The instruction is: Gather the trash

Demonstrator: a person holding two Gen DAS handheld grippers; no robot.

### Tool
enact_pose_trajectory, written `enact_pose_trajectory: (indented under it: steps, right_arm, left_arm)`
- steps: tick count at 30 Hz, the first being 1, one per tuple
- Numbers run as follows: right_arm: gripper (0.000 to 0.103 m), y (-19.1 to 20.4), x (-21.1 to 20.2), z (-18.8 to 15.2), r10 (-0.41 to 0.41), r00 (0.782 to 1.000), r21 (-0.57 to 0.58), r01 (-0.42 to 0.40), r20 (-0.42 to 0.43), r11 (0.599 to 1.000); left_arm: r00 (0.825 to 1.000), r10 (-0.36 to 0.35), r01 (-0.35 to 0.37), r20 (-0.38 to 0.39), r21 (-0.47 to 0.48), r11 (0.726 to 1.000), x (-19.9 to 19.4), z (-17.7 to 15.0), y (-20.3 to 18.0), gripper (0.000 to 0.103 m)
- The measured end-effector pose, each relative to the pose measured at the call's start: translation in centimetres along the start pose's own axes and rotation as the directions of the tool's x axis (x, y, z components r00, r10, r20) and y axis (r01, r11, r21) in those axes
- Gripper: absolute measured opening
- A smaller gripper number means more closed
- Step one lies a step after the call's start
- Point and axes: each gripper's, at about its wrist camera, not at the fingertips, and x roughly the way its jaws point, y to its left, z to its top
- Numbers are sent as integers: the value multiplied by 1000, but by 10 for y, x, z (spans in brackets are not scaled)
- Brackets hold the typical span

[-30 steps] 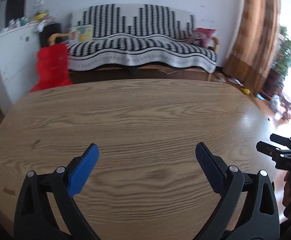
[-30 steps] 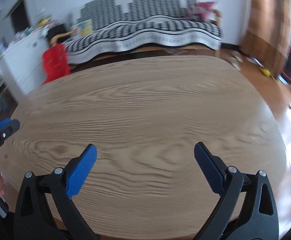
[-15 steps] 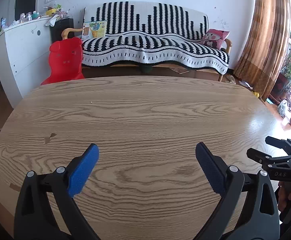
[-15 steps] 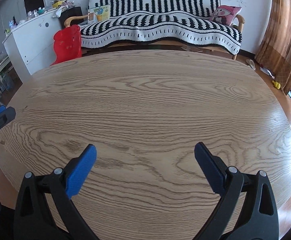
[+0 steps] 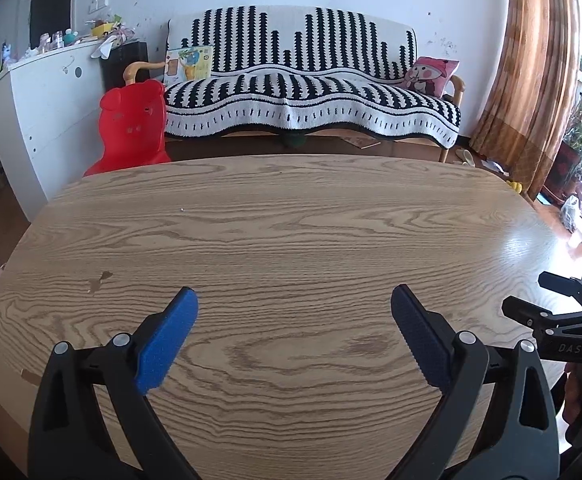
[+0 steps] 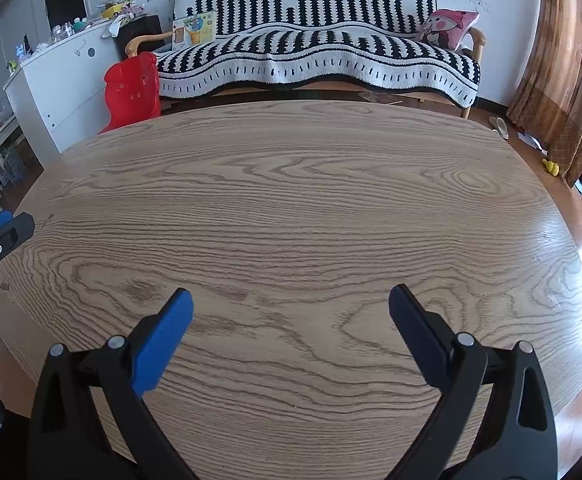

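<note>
Above the wooden table (image 5: 291, 240), left gripper (image 5: 295, 312) jaws spread, right gripper (image 6: 291, 312) likewise

Your work surface is a rounded wooden table (image 5: 291, 248) with bold oak-style grain, filling the middle of both wrist views. You can see a small chipped or stained mark (image 5: 99, 281) on its top at about nine o'clock in the left wrist view, and a tiny pale speck (image 5: 181, 210) toward eleven o'clock. Window glare brightens your three o'clock edge. Beyond it, brown wooden floor (image 6: 547, 148) shows at two o'clock.
</note>
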Motion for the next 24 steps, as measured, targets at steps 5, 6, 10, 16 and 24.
enact_pose_trajectory:
  steps: [5, 6, 10, 16, 24]
  right_arm:
    - [95, -3, -1, -1, -1, 1000, 2, 1, 1, 1000]
    - [95, -3, -1, -1, -1, 1000, 1, 1, 1, 1000]
    - [95, -4, -1, -1, 0, 1000, 0, 0, 1, 1000]
    - [95, -3, -1, -1, 0, 1000, 1, 0, 2, 1000]
    - [95, -4, -2, -1, -1, 1000, 1, 1, 2, 1000]
  left_arm:
    - [1000, 6, -6, -2, 0, 1000, 0, 0, 1, 94]
    - [1000, 8, -8, -3, -2, 1000, 0, 0, 2, 94]
    - [1000, 9, -9, 0, -1, 1000, 0, 0, 3, 94]
    - [1000, 16, -16, 2, -1, 1000, -2, 0, 3, 94]
    - [1000, 16, -16, 2, -2, 1000, -3, 0, 4, 94]
